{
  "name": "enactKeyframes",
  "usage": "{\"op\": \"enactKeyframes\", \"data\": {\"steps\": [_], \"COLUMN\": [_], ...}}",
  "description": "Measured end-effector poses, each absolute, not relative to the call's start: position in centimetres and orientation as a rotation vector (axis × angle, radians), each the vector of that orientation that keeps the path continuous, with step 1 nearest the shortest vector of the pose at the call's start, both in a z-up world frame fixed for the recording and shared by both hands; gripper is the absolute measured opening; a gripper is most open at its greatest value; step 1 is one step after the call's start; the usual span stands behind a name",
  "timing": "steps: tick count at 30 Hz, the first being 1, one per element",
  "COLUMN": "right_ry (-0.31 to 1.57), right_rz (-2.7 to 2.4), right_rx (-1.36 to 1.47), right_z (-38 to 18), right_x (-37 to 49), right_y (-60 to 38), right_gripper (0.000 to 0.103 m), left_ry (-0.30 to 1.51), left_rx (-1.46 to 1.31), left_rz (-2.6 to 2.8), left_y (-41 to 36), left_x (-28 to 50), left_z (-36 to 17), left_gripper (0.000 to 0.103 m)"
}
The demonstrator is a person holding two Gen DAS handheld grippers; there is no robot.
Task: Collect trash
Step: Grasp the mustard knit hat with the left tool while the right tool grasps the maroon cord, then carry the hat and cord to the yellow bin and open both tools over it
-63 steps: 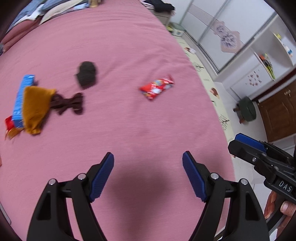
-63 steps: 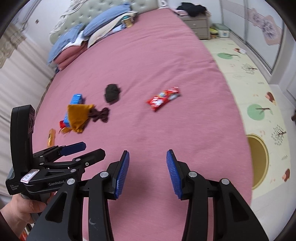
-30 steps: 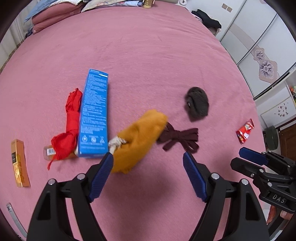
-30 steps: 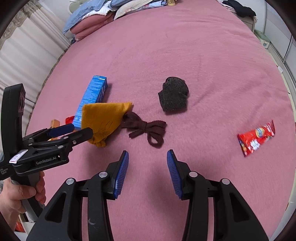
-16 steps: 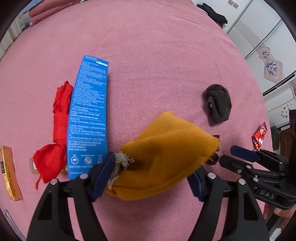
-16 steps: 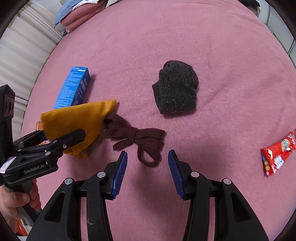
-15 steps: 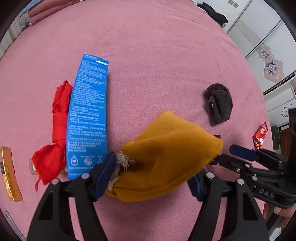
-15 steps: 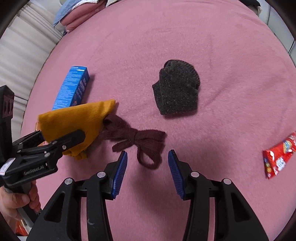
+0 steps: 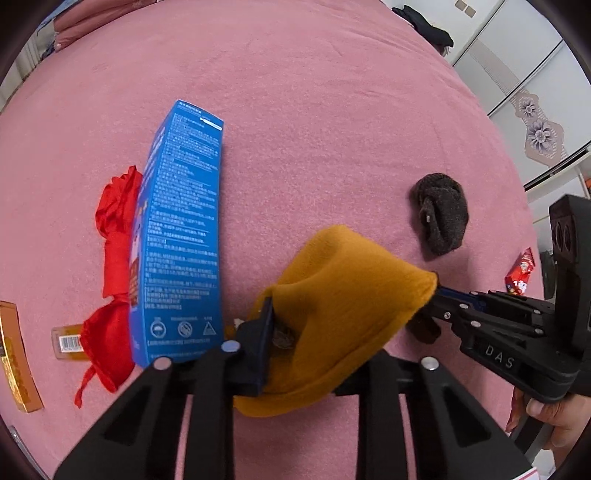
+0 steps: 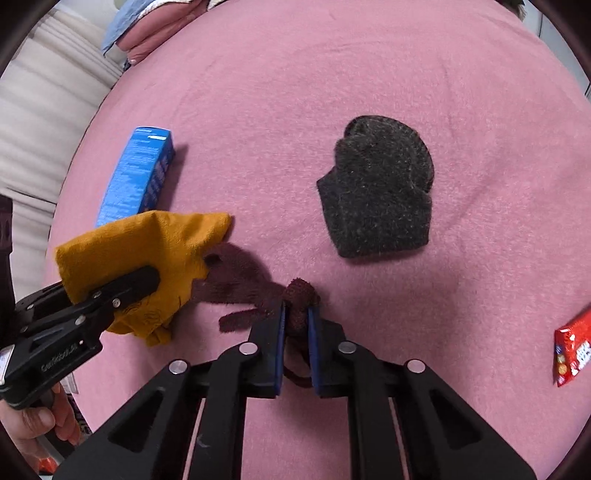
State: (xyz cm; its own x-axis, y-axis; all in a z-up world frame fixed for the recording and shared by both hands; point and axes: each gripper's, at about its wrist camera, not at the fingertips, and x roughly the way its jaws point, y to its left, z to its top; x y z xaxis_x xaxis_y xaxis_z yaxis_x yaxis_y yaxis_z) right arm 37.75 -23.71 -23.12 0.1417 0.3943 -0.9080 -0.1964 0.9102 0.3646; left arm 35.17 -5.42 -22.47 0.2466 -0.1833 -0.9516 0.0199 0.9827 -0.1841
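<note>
Mustard cloth (image 9: 343, 295) bunched; maroon sock (image 10: 243, 284) pinched, crumpled.

Pink bedspread (image 9: 314, 110) is covering the whole bed & filling most of both views. Folded bedding, pink w/ blue on top (image 10: 147, 26), is sitting at the far edge, top left in the right wrist view. Cream pleated curtain (image 10: 44, 110) is hanging just beside that side of the bed. Dark clothes heap (image 9: 428, 27) is lying past the far corner. White wardrobe doors (image 9: 517, 55) are standing behind, w/ a floral decal (image 9: 539, 129) showing on one.
</note>
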Motion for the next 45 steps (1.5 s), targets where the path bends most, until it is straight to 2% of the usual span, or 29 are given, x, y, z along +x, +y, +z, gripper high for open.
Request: {"op": "enactKeyframes", "data": {"steps": [12, 24, 32, 45], "right_ry": [1.325, 1.273, 1.21, 1.138], "right_rz": [0.439, 0.35, 0.226, 0.025], "right_rx": [0.18, 0.26, 0.331, 0.432], "right_z": [-18.7, -14.3, -11.2, -9.8], "right_x": [31.4, 21.8, 16.2, 9.8], "right_y": [-27.1, -34.8, -43.1, -57.5], "right_gripper": [0.008, 0.008, 0.008, 0.008], "left_ry": [1.351, 1.355, 1.372, 1.399], "left_rx": [-0.202, -0.221, -0.208, -0.074], "left_rz": [-0.171, -0.279, -0.388, -0.593], "left_y": [-7.9, -15.4, -23.7, -40.2], "left_x": [29.6, 21.5, 18.0, 15.5], "left_z": [-20.5, -16.9, -15.2, -14.2], "left_gripper": [0.017, 0.017, 0.017, 0.017]}}
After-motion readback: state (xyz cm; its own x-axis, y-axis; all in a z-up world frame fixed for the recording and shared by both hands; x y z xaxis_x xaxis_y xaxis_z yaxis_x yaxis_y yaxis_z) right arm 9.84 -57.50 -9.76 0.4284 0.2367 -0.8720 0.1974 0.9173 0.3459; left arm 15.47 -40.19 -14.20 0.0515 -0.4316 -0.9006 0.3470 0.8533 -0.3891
